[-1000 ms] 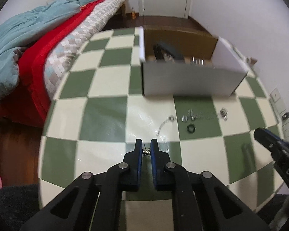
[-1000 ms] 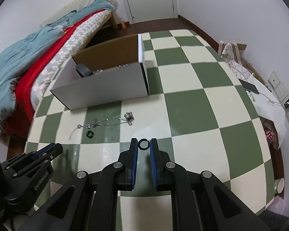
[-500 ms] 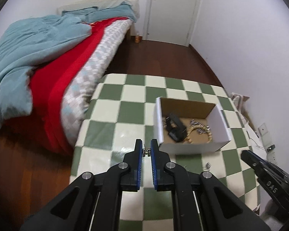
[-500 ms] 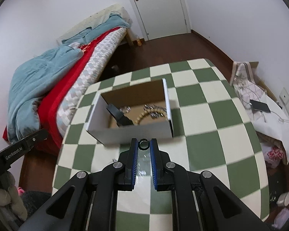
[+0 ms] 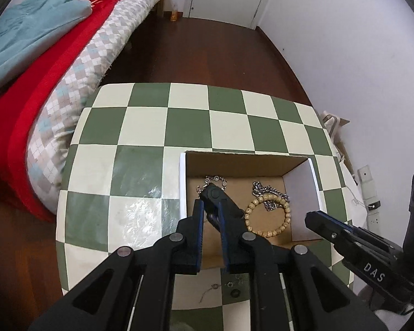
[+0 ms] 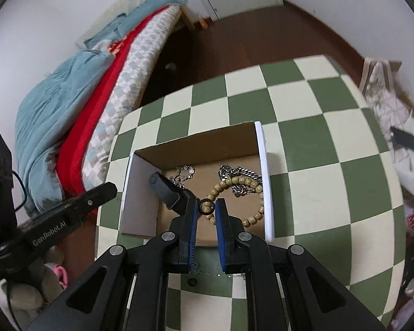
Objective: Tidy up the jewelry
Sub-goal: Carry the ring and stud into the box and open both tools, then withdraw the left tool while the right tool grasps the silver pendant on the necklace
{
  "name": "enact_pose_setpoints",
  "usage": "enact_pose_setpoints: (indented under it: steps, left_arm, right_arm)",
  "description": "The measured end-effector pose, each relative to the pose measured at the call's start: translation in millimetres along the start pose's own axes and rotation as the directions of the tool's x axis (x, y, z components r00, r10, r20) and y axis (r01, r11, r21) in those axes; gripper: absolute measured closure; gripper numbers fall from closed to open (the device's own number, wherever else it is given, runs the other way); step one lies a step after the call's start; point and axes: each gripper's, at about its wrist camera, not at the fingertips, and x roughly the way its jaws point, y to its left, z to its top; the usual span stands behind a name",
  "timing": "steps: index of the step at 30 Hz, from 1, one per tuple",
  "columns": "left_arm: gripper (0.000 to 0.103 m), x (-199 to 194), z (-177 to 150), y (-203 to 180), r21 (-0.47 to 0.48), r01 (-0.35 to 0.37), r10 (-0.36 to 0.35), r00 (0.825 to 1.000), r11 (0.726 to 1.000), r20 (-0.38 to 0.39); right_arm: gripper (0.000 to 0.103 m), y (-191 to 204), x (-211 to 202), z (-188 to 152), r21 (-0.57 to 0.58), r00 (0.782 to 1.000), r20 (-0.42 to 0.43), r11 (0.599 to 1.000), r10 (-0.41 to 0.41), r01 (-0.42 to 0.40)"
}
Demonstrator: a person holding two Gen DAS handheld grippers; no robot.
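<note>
Cardboard box point(image 5: 182, 182) lies straight under my left gripper point(image 5: 210, 215); its fingers stand narrowly parted, and whether they pinch anything I cannot tell. Below, a black clip point(image 5: 220, 204) runs far-left to near-right, with a bead bracelet point(image 5: 267, 215) to its right.

From the right wrist, my right gripper point(image 6: 207, 210) pinches a small black ring point(image 6: 207, 207), face toward the camera, above the box point(image 6: 265, 182), so it would drop straight down.

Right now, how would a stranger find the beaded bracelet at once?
Find the open cardboard box on the checkered table. The beaded bracelet lies inside near its right wall, a loop of round wooden beads, unlike the silver chain it overlaps.
</note>
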Motion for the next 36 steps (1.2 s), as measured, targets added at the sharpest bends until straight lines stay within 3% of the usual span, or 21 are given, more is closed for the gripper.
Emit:
enact_pose_setpoints:
  steps: [1, 3, 5, 8, 10, 12, 14, 22, 23, 26, 31, 32, 34, 36]
  left_arm:
    - [0.081, 0.3, 0.6, -0.4, 0.001, -0.013, 0.013, 1.0, 1.0, 0.003]
    - [0.028, -0.1, 1.4, -0.4, -0.001, -0.036, 0.036, 0.999, 0.999, 0.011]
    - [0.019, -4.3, 1.3, 2.5, -0.014, -0.04, 0.041, 0.998, 0.999, 0.041]
    - [0.015, -8.3, 0.2, 6.1, -0.013, -0.086, 0.087, 0.995, 0.996, 0.056]
    - [0.003, -13.5, -4.7, 8.7, -0.007, -0.132, 0.132, 0.988, 0.991, 0.082]
    - [0.0, -19.9, -14.4, 10.9, 0.0, -0.186, 0.185, 0.976, 0.983, 0.117]
    - [0.0, -23.4, -23.9, 14.1, -0.001, -0.218, 0.216, 0.967, 0.976, 0.139]
    - [0.0, -18.6, -81.3, 17.7, -0.005, -0.408, 0.4, 0.893, 0.913, 0.206]
    - [0.0, -13.9, -87.3, 18.5, -0.004, -0.426, 0.419, 0.886, 0.905, 0.198]
    - [0.0, 3.3, -103.3, 26.4, -0.013, -0.44, 0.438, 0.888, 0.898, 0.141]
    - [0.0, 14.9, -120.2, 40.3, -0.046, -0.455, 0.457, 0.885, 0.889, 0.09]
    - [0.0, 15.6, -122.3, 41.7, -0.05, -0.455, 0.457, 0.885, 0.889, 0.084]
    - [0.0, 17.1, -126.6, 42.8, -0.055, -0.45, 0.454, 0.888, 0.891, 0.075]
    - [0.0, 17.0, -131.8, 40.3, -0.051, -0.442, 0.445, 0.893, 0.896, 0.07]
  right_arm:
    - [0.085, -1.0, 1.8, 2.7, 0.006, 1.0, -0.006, 1.0, -0.002, 0.002]
    - [0.062, -2.2, 3.2, 5.8, 0.012, 1.0, -0.011, 1.0, 0.0, 0.0]
    - [0.054, -2.8, 0.4, 6.3, 0.014, 1.0, 0.001, 1.0, -0.014, 0.014]
    - [0.054, -5.7, -8.6, 3.4, 0.02, 0.999, 0.028, 0.999, -0.032, 0.032]
    - [0.054, -6.7, -17.3, -2.6, 0.01, 0.996, 0.059, 0.998, -0.06, 0.06]
    - [0.041, -9.5, -24.7, -12.3, 0.006, 0.993, 0.082, 0.996, -0.088, 0.087]
    - [0.036, -13.2, -28.1, -23.3, 0.006, 0.99, 0.092, 0.994, -0.106, 0.106]
    - [0.036, -27.5, -10.3, -84.7, -0.021, 0.98, 0.098, 0.984, -0.173, 0.176]
    - [0.037, -27.6, -3.8, -90.9, -0.031, 0.98, 0.094, 0.983, -0.176, 0.18]
    - [0.055, -25.7, 17.6, -102.8, -0.062, 0.979, 0.081, 0.979, -0.189, 0.194]
    - [0.056, -18.4, 39.4, -109.5, -0.121, 0.967, 0.121, 0.963, -0.225, 0.239]
    - [0.061, -13.9, 42.7, -110.2, -0.151, 0.962, 0.128, 0.954, -0.24, 0.258]
    - [0.089, -5.7, 45.9, -111.1, -0.204, 0.953, 0.138, 0.934, -0.269, 0.293]
    - [0.091, -4.0, 45.0, -111.9, -0.218, 0.948, 0.141, 0.925, -0.287, 0.312]
